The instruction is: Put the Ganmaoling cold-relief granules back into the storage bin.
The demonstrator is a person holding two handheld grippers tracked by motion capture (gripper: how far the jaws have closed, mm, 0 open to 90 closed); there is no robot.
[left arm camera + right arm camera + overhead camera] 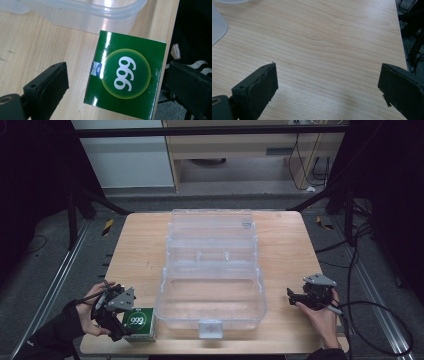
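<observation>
I see my left gripper (115, 85) fingers spread wide around the green box (126, 75), gripping nothing; right gripper (328, 90) fingers gape over bare tabletop (332, 37) (pale wood), both beside the clear case (212, 270).

High view: fixed above the near edge, facing forward and down over the whole counter (140, 245).
Left gripper view: close, looking down; shares the green box (126, 75) and clear bin (82, 11).
Right gripper view: close, low over bare counter.
</observation>
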